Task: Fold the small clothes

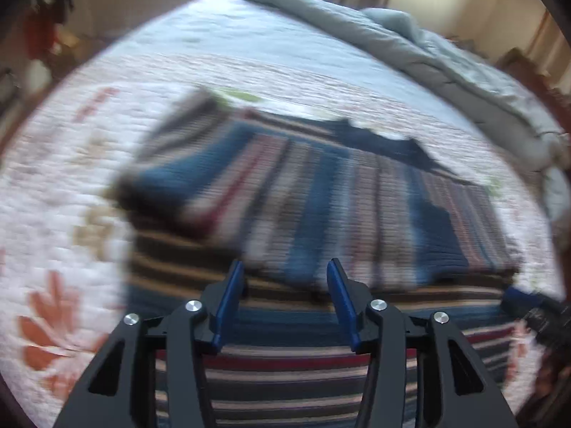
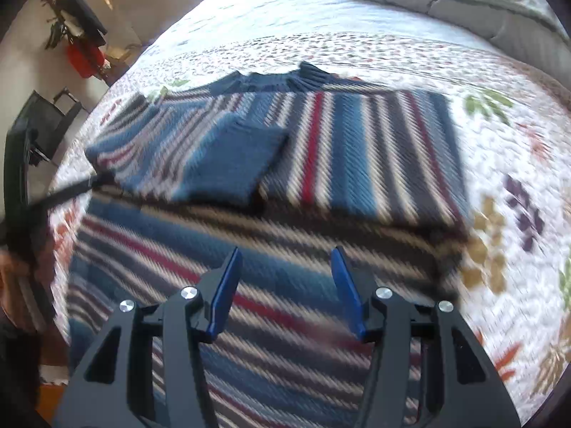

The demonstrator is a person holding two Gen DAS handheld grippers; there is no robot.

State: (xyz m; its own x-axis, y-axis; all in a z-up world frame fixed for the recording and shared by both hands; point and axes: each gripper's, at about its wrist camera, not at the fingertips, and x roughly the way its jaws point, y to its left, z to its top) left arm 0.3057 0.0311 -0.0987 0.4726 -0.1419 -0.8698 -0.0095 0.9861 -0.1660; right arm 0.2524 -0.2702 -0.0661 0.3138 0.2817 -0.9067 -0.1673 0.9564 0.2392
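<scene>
I held both tools above the blue, red and cream striped knitted sweater (image 2: 357,149), which lay on the white floral quilted bedspread (image 2: 499,185) with a sleeve folded across its body. My left gripper (image 1: 285,278) and right gripper (image 2: 287,267) each stood parted and empty, presumably clear of the cloth so the folds could settle. The knit looked flat and thick.
</scene>
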